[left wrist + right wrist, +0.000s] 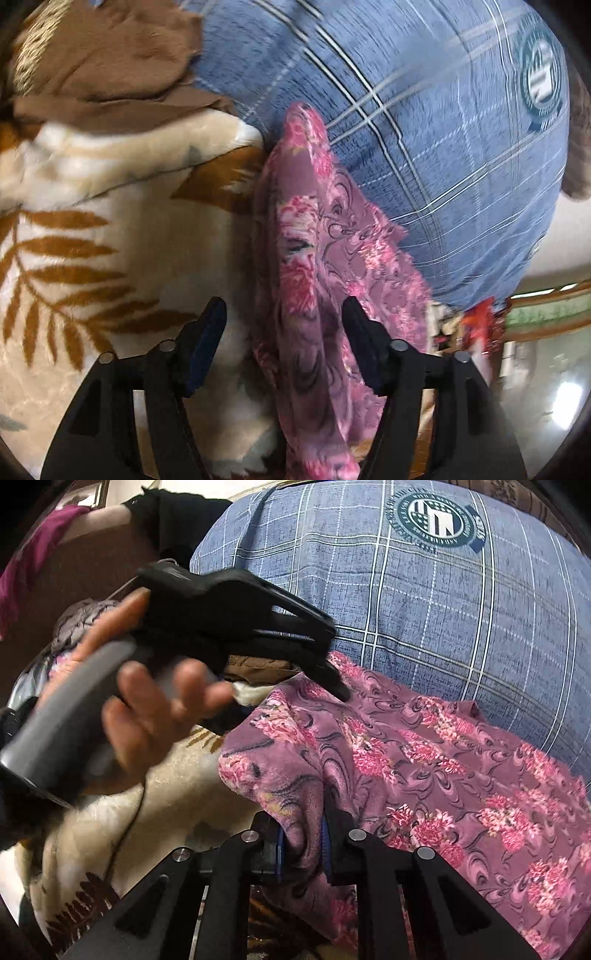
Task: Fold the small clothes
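A pink floral cloth [424, 768] lay on a cream blanket [122, 236] before a blue pillow [424, 602]. The right hand-held gripper [301, 845] pinched its near edge, likely to lift a fold. The left hand-held gripper [282, 321], angled down in a hand [147, 716], straddled a raised ridge, jaws apart.

Right claw [301, 843] pinching pink floral cloth [424, 760], left claw [341, 692] nr its top.
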A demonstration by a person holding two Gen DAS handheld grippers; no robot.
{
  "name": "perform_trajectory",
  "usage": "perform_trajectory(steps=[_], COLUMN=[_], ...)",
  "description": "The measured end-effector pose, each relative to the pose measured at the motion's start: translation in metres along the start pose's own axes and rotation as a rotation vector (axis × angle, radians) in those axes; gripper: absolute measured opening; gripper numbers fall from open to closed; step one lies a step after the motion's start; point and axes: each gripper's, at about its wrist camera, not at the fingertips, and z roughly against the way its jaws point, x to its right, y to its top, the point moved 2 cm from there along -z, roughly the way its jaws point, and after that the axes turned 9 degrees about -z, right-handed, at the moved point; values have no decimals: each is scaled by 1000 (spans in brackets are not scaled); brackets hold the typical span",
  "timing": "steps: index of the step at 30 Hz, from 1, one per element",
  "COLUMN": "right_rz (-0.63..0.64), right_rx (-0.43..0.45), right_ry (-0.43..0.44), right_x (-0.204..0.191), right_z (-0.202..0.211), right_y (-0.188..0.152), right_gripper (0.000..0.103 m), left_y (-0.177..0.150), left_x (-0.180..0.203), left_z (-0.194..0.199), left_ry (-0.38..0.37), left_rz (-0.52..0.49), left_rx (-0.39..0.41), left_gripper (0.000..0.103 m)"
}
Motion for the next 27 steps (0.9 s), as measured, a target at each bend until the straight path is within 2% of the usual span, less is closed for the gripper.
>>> perform_trajectory(steps=[2,4,9,16,23,27], right_rz=[-29,-60,-163,-306,-483,-628], right_rx=[8,15,64,142,208,264], right_ry=[22,42,101,144,187,215], right_x=[5,12,31,76,129,167], right_z=[3,4,27,71,112,126], right_y=[0,2,2,-2,-24,-43], right_gripper=[15,15,15,14,14,14], left_y=[-2,-3,-4,-12,-36,-50], left_x=[10,21,64,132,200,237], left_z=[-2,2,17,19,-9,-37], left_ry=[14,43,58,42,22,62], left_rz=[-39,-62,-161,-280,-388,-468], left_rx=[2,21,76,99,86,63], left_gripper=[16,13,12,12,12,11])
